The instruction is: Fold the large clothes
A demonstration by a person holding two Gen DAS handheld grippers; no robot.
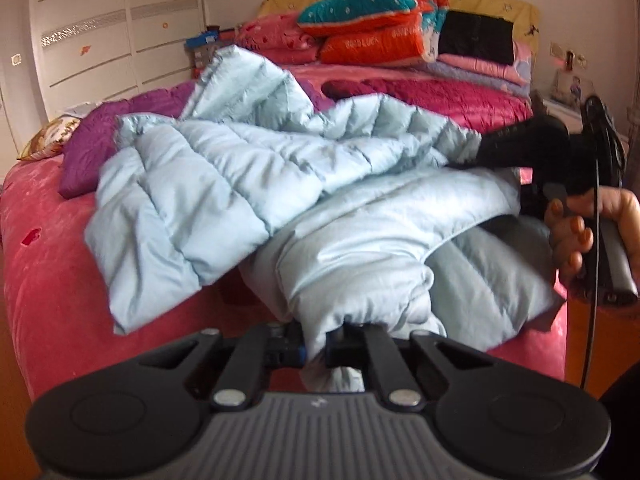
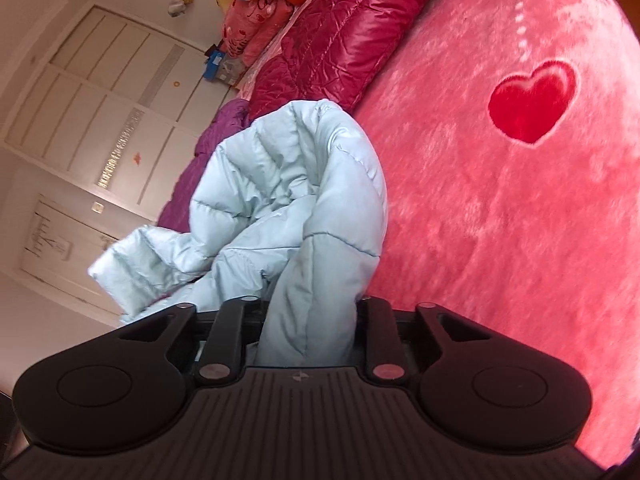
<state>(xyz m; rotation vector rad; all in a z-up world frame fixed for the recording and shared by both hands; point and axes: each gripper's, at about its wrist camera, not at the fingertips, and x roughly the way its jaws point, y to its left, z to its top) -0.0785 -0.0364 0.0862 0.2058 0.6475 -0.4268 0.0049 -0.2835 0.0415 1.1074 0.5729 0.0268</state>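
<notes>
Left tool (image 1: 316, 350) and right tool (image 2: 308, 328) each pinch the pale-blue quilted down jacket (image 1: 240, 184), ready to spread it on the pink plush bed (image 1: 48, 240).

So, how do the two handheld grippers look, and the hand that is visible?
The left gripper is matte black with round side discs, silver pivot pins, a ribbed grey base and blue pads. The right gripper has the same build with reddish pins. The right hand has orange-painted nails, beside a thin black cable.
</notes>
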